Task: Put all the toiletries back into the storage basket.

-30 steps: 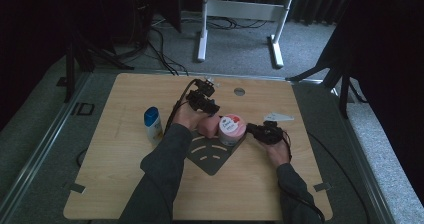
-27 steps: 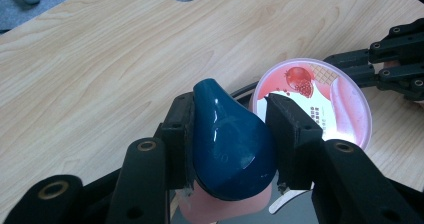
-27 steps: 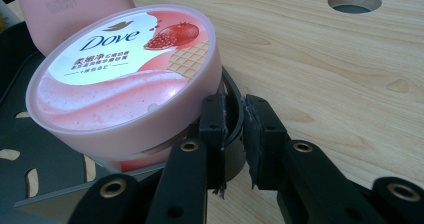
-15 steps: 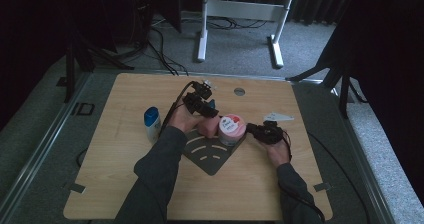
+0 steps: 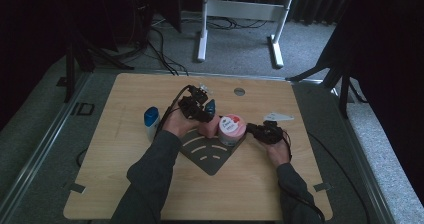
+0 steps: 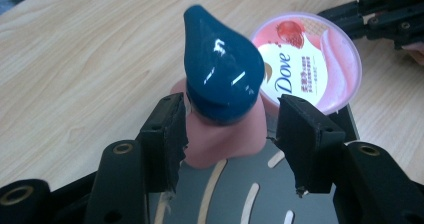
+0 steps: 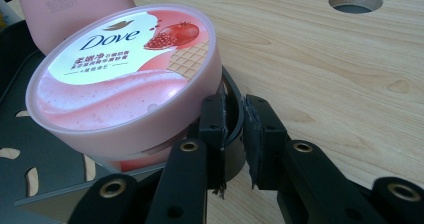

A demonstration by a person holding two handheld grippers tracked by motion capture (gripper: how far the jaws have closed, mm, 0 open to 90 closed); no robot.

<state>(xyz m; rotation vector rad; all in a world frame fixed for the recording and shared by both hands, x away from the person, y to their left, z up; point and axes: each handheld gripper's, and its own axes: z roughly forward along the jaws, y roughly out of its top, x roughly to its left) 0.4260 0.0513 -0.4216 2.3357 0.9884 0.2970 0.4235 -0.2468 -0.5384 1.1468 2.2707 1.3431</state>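
Teardrop glossy cap [image 6: 222, 66], matte pink tube [image 6: 225, 139], round tub [image 7: 125, 79].

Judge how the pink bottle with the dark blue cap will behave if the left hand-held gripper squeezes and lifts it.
The pink bottle looks soft-walled, so it probably dents slightly. Its glossy blue cap is top-heavy and tapered, so it may tip. It stands against the Dove tub, which could get nudged.

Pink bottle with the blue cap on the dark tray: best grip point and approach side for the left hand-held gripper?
Grip the pink bottle on its body just below the blue cap, coming from the side away from the Dove tub. The cap tapers to a glossy point and would likely slip; the body is wider and straighter. The left hand-held gripper straddles it there, jaws open.
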